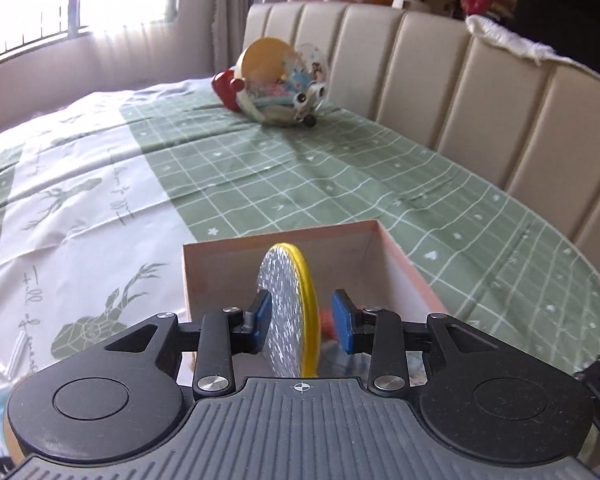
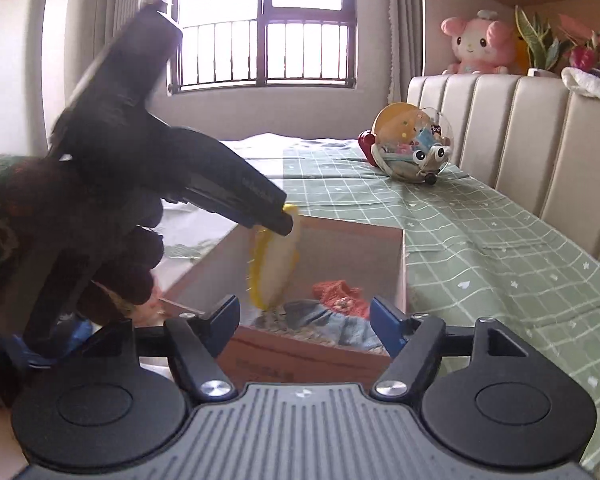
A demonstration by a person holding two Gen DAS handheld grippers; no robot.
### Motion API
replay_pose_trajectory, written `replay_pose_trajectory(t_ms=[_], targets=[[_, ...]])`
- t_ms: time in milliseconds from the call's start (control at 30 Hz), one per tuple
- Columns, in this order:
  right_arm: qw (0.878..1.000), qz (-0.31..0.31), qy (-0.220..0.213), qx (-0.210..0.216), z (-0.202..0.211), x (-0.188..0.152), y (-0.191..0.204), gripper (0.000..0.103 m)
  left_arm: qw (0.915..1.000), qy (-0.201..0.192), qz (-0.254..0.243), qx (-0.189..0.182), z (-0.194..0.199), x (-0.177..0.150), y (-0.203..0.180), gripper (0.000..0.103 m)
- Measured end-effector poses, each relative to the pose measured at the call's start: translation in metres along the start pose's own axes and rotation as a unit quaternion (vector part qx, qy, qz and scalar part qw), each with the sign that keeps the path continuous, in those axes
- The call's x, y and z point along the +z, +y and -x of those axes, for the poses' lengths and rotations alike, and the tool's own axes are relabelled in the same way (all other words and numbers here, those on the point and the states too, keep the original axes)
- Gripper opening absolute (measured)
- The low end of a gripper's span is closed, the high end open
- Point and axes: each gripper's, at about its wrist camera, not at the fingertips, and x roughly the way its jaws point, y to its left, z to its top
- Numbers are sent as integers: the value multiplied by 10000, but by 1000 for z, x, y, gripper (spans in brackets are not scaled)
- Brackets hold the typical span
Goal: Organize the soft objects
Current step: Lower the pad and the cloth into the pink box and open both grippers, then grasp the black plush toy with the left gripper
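Green checked bedding [image 1: 340, 184] carries an open cardboard box [image 1: 404, 256]. Left gripper [image 1: 303, 322] has its jaws parted around a yellow-rimmed round pad [image 1: 286, 308], apparently released over the box. Right gripper [image 2: 304, 322] is spread, holding nothing. Best to lift the left gripper straight up so that the pad drops beside the orange cloth [image 2: 340, 290].

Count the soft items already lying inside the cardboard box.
2 visible: an orange knitted piece by the far right wall of the box, and a blue cloth just in front of it. The gripper fingers may hide more. The yellow-rimmed disc stands upright above them.
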Motion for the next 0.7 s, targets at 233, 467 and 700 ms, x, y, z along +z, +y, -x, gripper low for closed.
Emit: replay_pose_trajectory(t_ms=[233,467,700], targets=[[9996,-79,253,131,18,-27,34,76,9994,-346,37,-34,99,-68,5,37],[9986,130,472,207,20,-65,68,76,9926,-835,716,516,188,-138,49,37],[9964,-35,777,347,9,-87,79,76,9738,-984,1791,996,228,-186,110,36]])
